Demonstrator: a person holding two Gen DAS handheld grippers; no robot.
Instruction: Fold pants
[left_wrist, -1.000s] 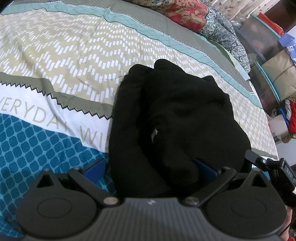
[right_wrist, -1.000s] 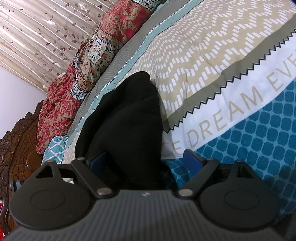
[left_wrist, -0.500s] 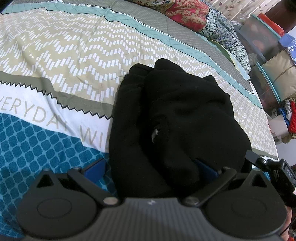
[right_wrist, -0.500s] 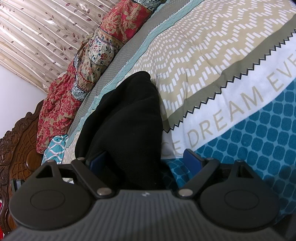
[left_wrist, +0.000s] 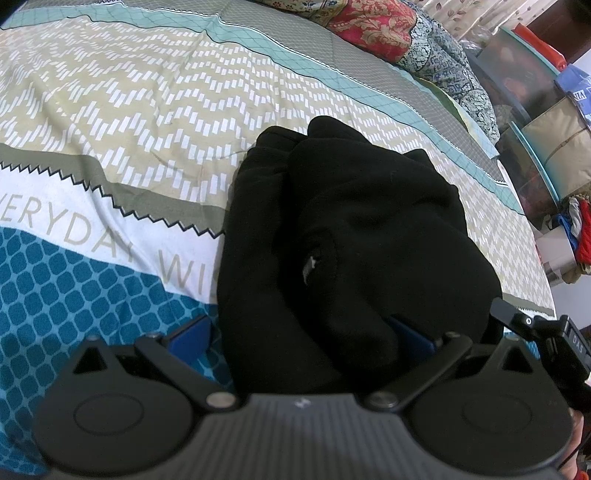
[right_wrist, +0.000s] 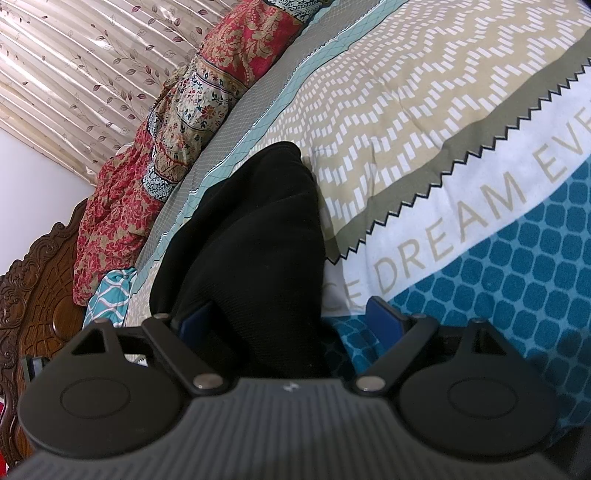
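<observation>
The black pants (left_wrist: 343, 236) lie bunched in a folded heap on the patterned bedspread (left_wrist: 122, 122). My left gripper (left_wrist: 299, 336) is open, its blue pads wide apart with the near end of the heap between them. In the right wrist view the pants (right_wrist: 255, 236) run away from me toward the pillows. My right gripper (right_wrist: 291, 317) is open too, straddling the near edge of the fabric; its left pad is partly hidden behind the cloth. The right gripper's body (left_wrist: 535, 332) shows at the right edge of the left wrist view.
Red floral pillows (right_wrist: 159, 155) lie along the head of the bed, by a carved wooden headboard (right_wrist: 33, 295) and a pleated curtain (right_wrist: 74, 55). Storage boxes and bags (left_wrist: 546, 122) stand beyond the bed's far side. The bedspread (right_wrist: 461, 155) stretches out beside the pants.
Almost nothing has moved. Both grippers stay open around the near end of the pants and the heap keeps its shape.
</observation>
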